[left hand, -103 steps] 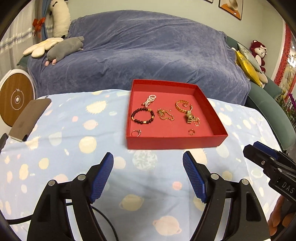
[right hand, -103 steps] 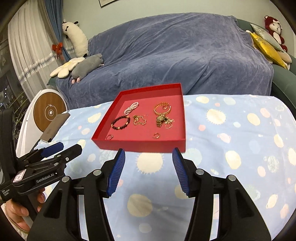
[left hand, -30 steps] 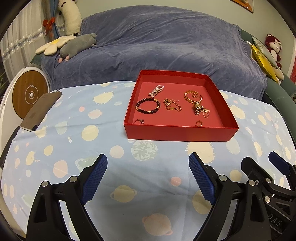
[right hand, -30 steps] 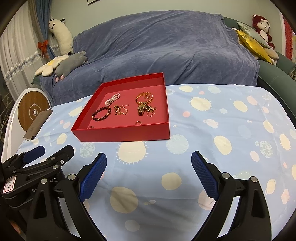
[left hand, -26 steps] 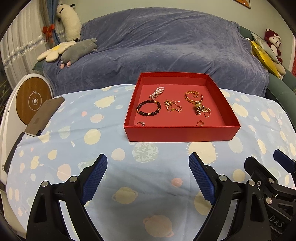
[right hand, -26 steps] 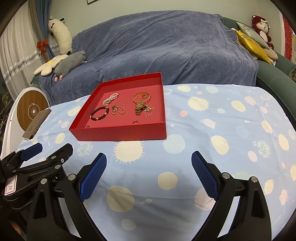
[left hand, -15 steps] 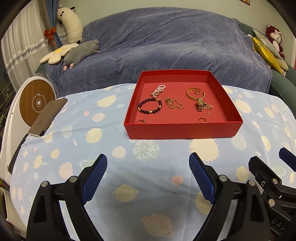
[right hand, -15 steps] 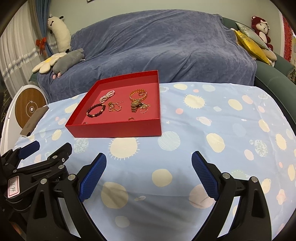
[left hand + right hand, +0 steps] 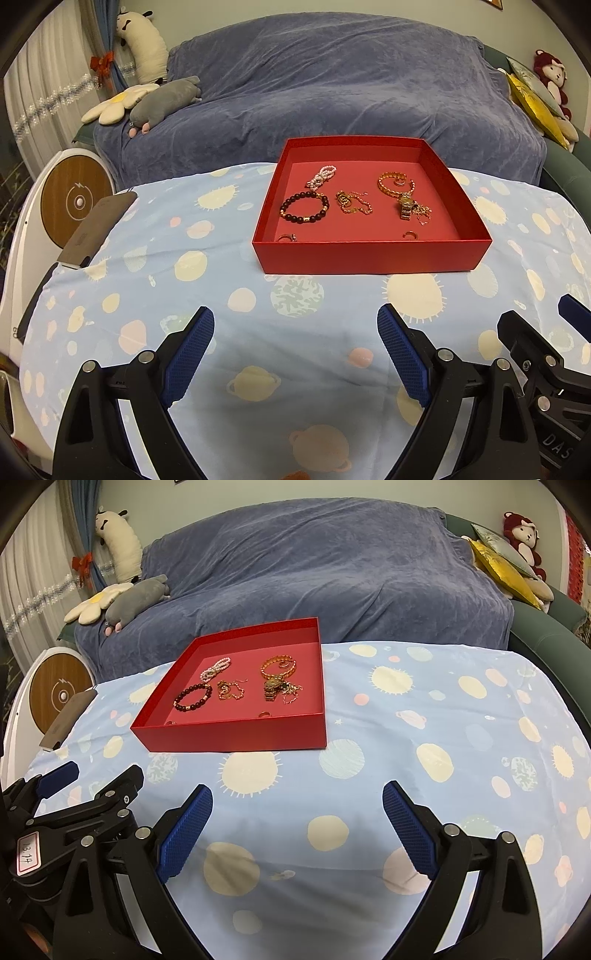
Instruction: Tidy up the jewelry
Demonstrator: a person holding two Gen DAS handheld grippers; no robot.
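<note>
A red tray [image 9: 371, 254] sits on the planet-print tablecloth, also in the right wrist view [image 9: 236, 734]. In it lie a dark bead bracelet [image 9: 303, 209], a pearl bracelet [image 9: 322, 174], a gold chain [image 9: 352, 203], a gold bangle [image 9: 394, 182], a gold watch [image 9: 406, 207] and two small rings [image 9: 410, 235]. My left gripper [image 9: 295, 354] is open and empty, well in front of the tray. My right gripper [image 9: 297, 830] is open and empty, in front and to the tray's right.
A brown phone-like slab [image 9: 98, 229] lies at the table's left edge. A white and wood round device [image 9: 75, 201] stands left of the table. A blue-covered sofa [image 9: 351, 85] with plush toys is behind it.
Both grippers have opened wider and drawn back from the tray, which looks smaller and farther. The jewelry in the tray has not moved.
</note>
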